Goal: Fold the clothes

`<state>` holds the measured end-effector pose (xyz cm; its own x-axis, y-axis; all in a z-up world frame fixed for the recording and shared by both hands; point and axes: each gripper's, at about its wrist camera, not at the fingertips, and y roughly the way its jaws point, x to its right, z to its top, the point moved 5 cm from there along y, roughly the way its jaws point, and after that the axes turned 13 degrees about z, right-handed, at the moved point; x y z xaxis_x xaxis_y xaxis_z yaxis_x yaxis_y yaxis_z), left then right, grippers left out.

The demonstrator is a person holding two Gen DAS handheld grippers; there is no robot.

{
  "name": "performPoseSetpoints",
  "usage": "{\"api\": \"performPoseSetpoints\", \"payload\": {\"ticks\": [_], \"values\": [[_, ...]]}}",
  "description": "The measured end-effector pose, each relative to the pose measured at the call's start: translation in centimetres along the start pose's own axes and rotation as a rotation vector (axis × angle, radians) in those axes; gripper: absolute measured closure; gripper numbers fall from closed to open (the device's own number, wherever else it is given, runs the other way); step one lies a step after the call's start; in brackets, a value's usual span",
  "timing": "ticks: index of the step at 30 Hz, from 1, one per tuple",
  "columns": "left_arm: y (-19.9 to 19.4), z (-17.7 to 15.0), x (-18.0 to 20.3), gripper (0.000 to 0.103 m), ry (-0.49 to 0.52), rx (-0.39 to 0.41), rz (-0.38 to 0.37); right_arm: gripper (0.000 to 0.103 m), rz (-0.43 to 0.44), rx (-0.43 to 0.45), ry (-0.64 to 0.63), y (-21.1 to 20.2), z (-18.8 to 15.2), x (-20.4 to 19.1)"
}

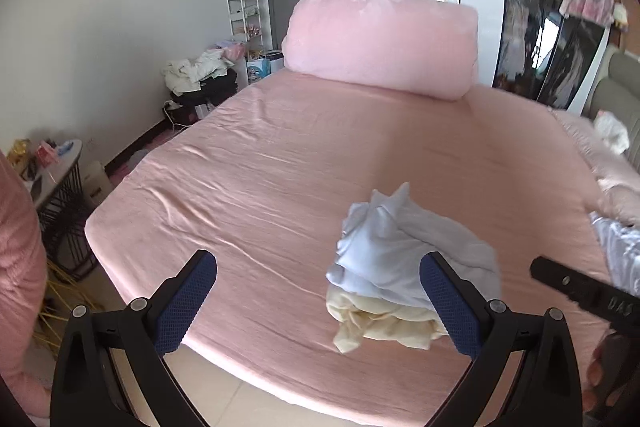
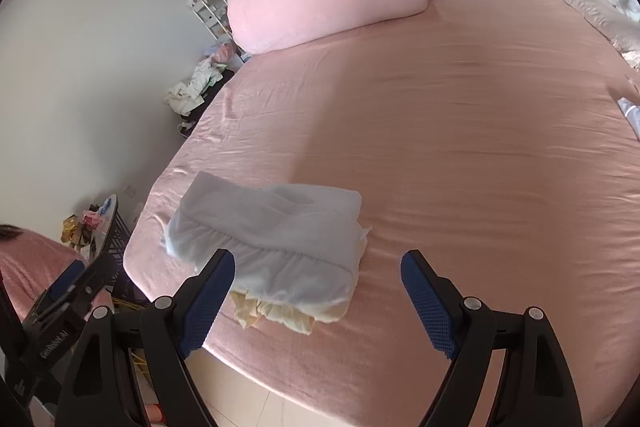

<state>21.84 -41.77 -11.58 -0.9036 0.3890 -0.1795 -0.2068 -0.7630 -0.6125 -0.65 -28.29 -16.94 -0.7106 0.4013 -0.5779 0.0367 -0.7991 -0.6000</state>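
Lying crosswise, perhaps, white garment (image 2: pixel 268 239) tops yellow one (image 2: pixel 288 319); both tools spread.

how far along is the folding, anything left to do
Done: a folded white garment sits stacked on a folded cream one near the bed's front edge. In hand: nothing, since the left claw and right claw are both open. Possibly left: another white piece at the bed's right edge.

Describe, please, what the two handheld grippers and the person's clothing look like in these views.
The left gripper and the right gripper match: black plastic frames with silver pivot bolts and blue textured finger pads. White lettering marks their bodies. The person wears a fuzzy pink sleeve.
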Motion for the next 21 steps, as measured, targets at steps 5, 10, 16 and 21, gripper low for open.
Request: {"api": "performPoseSetpoints", "payload": {"ticks": [5, 10, 16, 21], "values": [[-4.9, -0.4, -1.3, 0.0, -0.03, 0.113, 0.07, 0.018, -0.043, -0.024, -0.125, -2.6, -2.4, -1.8], [-11.8, -0.1, -2.4, 0.0, -0.016, 0.35, 0.272, 0.018, -0.036, 0.002, -0.197, -6.2, -4.6, -4.1], [-16.5, -0.7, -1.9, 0.0, -0.009, 0.399, 0.217, 0.018, 0.021, 0.075, -0.209, -11.6, -7.1, -7.0], [-18.0, -2.1, -1.5, 0.0, -0.028, 0.394, 0.172, 0.018, 0.038, 0.08, -0.242, -14.0, -9.8, -7.8]]}}
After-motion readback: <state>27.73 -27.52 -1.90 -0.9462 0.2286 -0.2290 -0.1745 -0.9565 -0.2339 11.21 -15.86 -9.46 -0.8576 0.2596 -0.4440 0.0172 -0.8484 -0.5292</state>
